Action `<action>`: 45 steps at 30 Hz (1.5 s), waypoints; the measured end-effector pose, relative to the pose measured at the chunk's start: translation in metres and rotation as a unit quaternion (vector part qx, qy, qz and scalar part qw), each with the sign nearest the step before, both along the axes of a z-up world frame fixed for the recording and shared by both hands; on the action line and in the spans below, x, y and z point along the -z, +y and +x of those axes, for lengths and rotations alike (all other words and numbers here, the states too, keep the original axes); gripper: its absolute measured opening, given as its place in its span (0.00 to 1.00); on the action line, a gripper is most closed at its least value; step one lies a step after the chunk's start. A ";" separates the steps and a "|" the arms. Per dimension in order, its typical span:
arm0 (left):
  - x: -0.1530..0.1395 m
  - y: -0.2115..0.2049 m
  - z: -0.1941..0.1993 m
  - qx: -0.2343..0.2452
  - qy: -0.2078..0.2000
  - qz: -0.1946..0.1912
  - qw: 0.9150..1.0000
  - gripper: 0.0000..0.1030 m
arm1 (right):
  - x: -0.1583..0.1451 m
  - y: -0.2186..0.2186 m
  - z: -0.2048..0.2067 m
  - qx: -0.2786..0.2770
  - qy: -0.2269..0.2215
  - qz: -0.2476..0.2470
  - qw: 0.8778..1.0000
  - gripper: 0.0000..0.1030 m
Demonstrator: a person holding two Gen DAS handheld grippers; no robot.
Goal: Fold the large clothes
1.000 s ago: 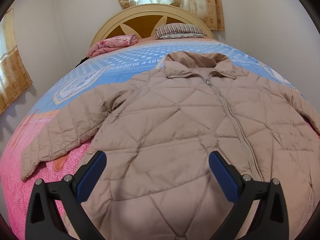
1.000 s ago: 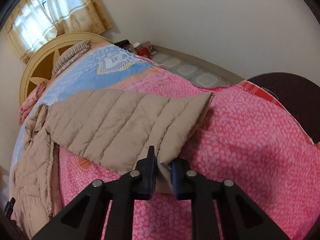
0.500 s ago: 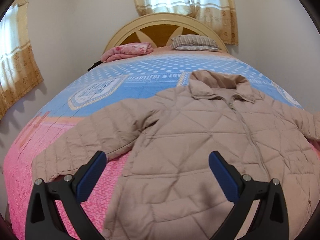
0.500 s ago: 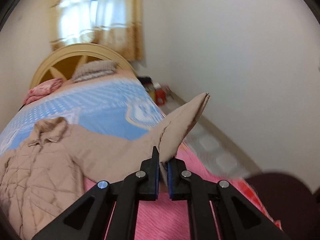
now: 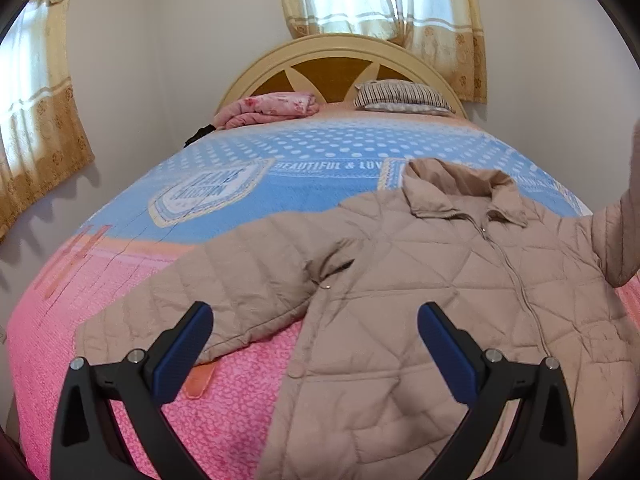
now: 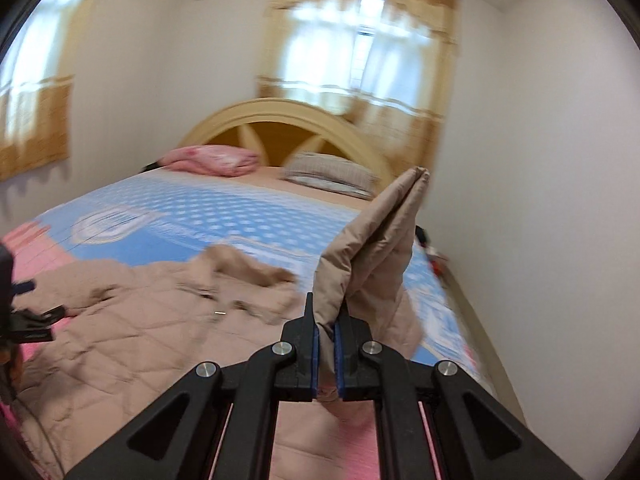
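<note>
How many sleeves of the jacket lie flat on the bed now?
1. One sleeve lies flat on the bed, spread toward the left; the other sleeve is lifted, pinched in the right gripper.

R tool (image 6: 326, 344) lifted the jacket sleeve (image 6: 372, 248) off the bed (image 6: 180, 216) — swung it up over the jacket (image 5: 420, 300).

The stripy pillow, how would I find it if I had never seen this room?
Find the big bed with the blue and pink cover, then look to its far end, where the curved wooden headboard stands under the curtained window. The stripy pillow lies flat just in front of the headboard, right of the folded pink blanket. It is the only thing with thin dark stripes; the blanket is pink and flowery.
</note>
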State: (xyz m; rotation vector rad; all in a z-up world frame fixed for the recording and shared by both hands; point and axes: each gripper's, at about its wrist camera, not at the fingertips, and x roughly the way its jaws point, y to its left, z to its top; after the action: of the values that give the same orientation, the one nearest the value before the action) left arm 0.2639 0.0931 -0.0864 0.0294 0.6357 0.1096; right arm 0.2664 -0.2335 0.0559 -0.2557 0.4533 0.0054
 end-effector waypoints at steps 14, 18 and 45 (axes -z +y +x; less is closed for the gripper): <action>0.009 0.033 0.000 -0.024 0.003 0.015 1.000 1.00 | 0.140 0.144 0.059 -0.116 0.113 -0.012 0.987 0.04; 0.011 0.036 0.003 -0.029 0.009 0.022 0.999 1.00 | 0.174 0.159 0.068 -0.127 0.151 -0.003 0.980 0.05; -0.019 -0.083 0.044 0.035 -0.016 0.043 0.998 1.00 | 0.217 0.054 0.083 -0.034 0.250 0.153 0.955 0.27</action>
State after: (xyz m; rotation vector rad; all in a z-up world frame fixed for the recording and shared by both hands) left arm 0.3079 0.0097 -0.0678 0.1326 0.5975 0.0691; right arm 0.3498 -0.1793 -0.1616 0.0414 0.9384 0.2115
